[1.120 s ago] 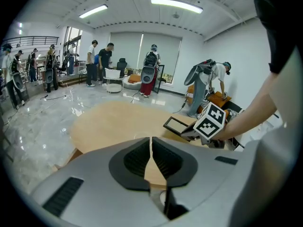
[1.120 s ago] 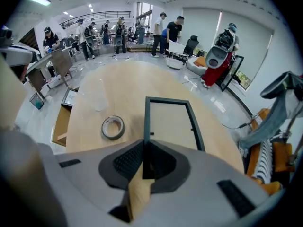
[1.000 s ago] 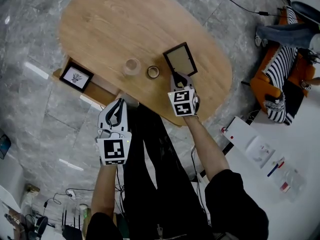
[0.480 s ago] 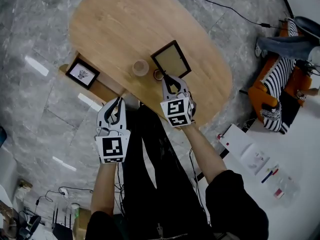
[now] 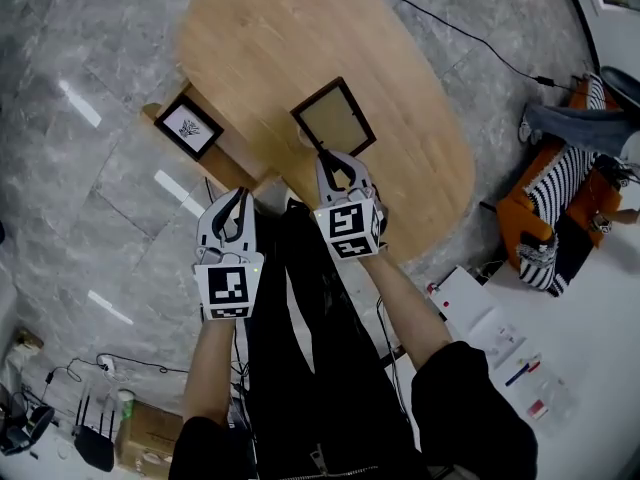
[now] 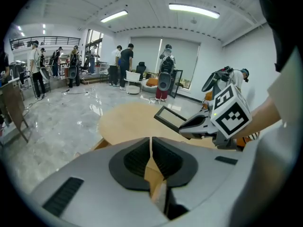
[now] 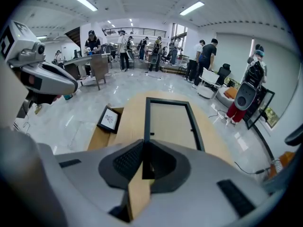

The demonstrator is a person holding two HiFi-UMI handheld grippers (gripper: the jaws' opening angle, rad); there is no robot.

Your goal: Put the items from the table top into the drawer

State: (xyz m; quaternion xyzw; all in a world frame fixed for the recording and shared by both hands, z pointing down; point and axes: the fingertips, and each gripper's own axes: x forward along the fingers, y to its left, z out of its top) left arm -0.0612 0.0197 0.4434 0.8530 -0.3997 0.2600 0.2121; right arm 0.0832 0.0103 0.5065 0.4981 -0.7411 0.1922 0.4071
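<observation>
My right gripper (image 5: pixel 335 161) is shut on the near edge of a black picture frame (image 5: pixel 333 116) and holds it above the oval wooden table (image 5: pixel 420 158). In the right gripper view the frame (image 7: pixel 168 119) stretches away from the closed jaws. An open wooden drawer (image 5: pixel 222 163) juts from the table's left side and holds a small black-framed picture (image 5: pixel 188 126). My left gripper (image 5: pixel 232 206) hangs in front of the drawer, shut and empty. The left gripper view shows the right gripper (image 6: pixel 201 123) with the frame (image 6: pixel 171 118). The cup and tape roll are hidden.
An orange chair with striped cloth (image 5: pixel 560 193) stands right of the table, and a cable (image 5: pixel 470 38) runs across the marble floor. White sheets (image 5: pixel 490 318) lie on the floor at lower right, a box (image 5: pixel 145 433) at lower left. Several people stand in the far room (image 6: pixel 123 63).
The right gripper has risen with the black frame and carried it left across the table toward the drawer side. The left gripper has shifted a little; cup and tape roll are now covered.
</observation>
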